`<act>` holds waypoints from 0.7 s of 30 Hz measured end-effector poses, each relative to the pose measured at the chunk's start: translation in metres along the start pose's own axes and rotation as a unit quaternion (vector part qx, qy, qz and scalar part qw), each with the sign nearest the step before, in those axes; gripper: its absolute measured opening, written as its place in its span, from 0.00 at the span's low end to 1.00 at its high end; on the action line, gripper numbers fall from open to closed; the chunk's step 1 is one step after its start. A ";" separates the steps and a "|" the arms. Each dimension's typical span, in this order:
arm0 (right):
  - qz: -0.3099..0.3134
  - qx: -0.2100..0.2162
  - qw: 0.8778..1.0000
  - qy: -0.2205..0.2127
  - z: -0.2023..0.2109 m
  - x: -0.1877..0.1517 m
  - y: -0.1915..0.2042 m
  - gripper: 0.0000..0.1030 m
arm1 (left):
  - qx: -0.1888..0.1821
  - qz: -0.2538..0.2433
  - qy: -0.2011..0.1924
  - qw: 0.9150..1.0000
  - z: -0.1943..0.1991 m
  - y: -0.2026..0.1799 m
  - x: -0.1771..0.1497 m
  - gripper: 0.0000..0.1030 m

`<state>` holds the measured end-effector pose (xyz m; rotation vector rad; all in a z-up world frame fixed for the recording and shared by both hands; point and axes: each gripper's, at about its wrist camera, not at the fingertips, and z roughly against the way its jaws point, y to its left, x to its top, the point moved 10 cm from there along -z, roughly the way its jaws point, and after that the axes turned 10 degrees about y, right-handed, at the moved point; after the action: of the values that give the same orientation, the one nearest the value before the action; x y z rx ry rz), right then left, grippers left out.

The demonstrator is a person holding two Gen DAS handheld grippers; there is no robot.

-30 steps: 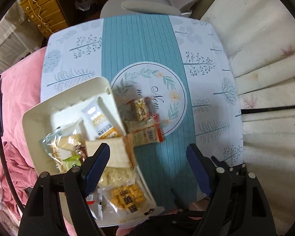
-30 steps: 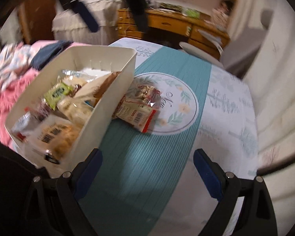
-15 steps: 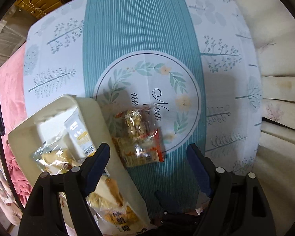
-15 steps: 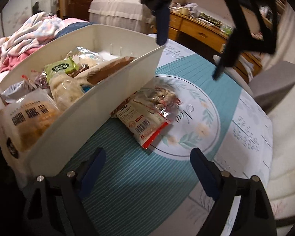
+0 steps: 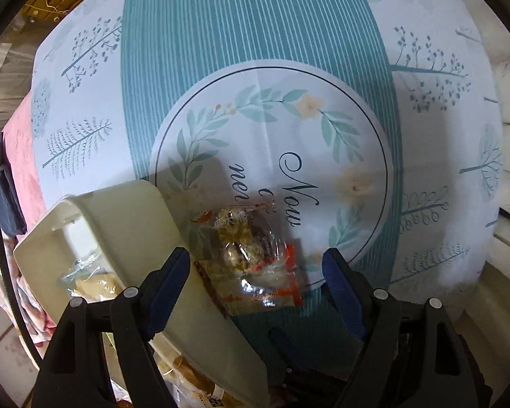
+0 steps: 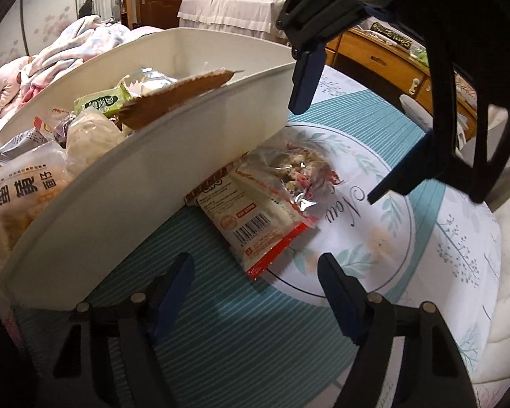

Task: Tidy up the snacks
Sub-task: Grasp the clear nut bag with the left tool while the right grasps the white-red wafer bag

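Two snack packets [image 5: 251, 258] lie on the tablecloth against the white bin [image 5: 119, 224]: a clear one of mixed bits rests on a white and red one with a barcode [image 6: 255, 224]. My left gripper [image 5: 255, 272] points steeply down over them and is open, its blue pads on either side and clear of the wrap. In the right wrist view the left gripper [image 6: 353, 129] hangs above the packets. My right gripper [image 6: 255, 282] is low at the near side, its jaws closing; the packet's red corner shows in the gap, untouched.
The white bin [image 6: 153, 176] holds several wrapped snacks, among them a green packet [image 6: 100, 105] and a brown-edged one [image 6: 176, 95]. The round table [image 5: 255, 51] wears a teal and white cloth. Pink bedding [image 6: 51, 51] lies left, a wooden desk [image 6: 384, 57] behind.
The left gripper has dropped and tipped down until the two packets sit between its fingers. The right gripper has moved lower and nearer the packets, and its jaws have narrowed.
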<state>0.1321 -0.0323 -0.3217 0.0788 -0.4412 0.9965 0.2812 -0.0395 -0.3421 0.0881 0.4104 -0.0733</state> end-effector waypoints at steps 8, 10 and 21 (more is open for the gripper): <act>0.012 0.004 1.000 -0.012 -0.007 0.010 -0.001 0.71 | 0.038 0.004 0.020 0.999 -0.023 0.002 0.012 0.72; 0.010 0.006 1.000 -0.016 -0.009 0.014 -0.003 0.71 | 0.052 0.003 0.018 0.998 -0.025 0.002 0.015 0.67; 0.000 0.012 1.000 -0.023 -0.019 0.025 -0.012 0.71 | 0.071 0.002 0.011 0.997 -0.034 -0.003 0.025 0.47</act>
<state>0.1600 -0.0135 -0.3276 0.1236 -0.4717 1.0014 0.2902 -0.0408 -0.3835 0.2302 0.4272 -0.0968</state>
